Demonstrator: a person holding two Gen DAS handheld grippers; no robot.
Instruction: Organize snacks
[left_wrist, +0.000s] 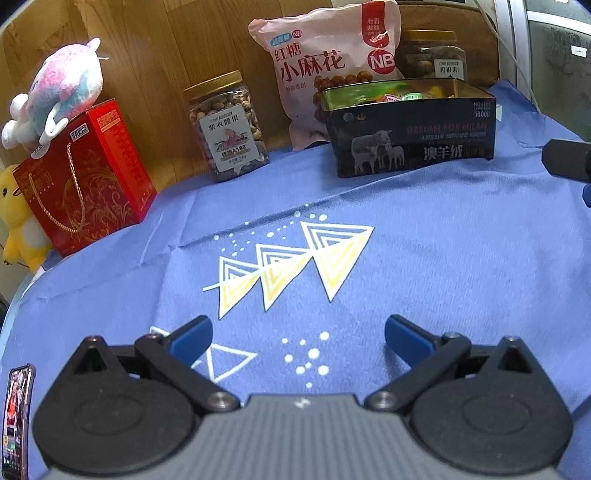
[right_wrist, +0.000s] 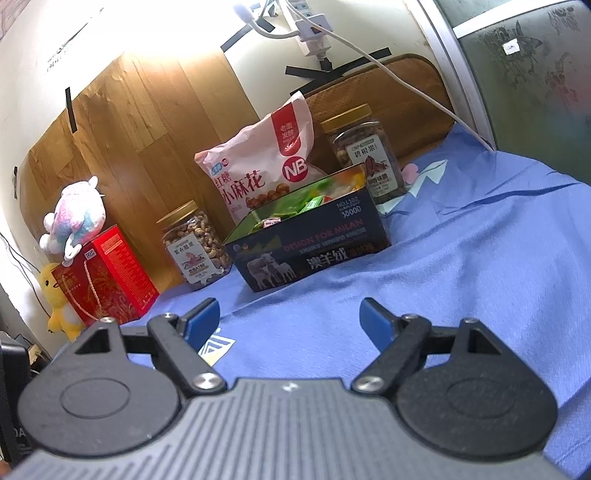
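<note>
The left wrist view alone shows a phone (left_wrist: 16, 417) at its lower left edge and the white and yellow triangle print (left_wrist: 291, 262) on the blue cloth (left_wrist: 461, 266). The right wrist view alone shows a white power strip (right_wrist: 306, 26) and its cable on the wall, high above the dark open box (right_wrist: 314, 251).

To the left of this box stand a red gift box (left_wrist: 88, 177) with a pink plush toy (left_wrist: 62, 88) on top, then a jar of nuts (left_wrist: 229, 125). Behind the box leans a pink snack bag (left_wrist: 325, 62), and to the right behind it a second jar (left_wrist: 434, 55), partly hidden.

The box holds small wrapped snacks (right_wrist: 306, 203); its long side faces the cameras.

The left gripper (left_wrist: 298, 339) and the right gripper (right_wrist: 290, 321) both hover over bare cloth, fingers wide apart, holding nothing.
</note>
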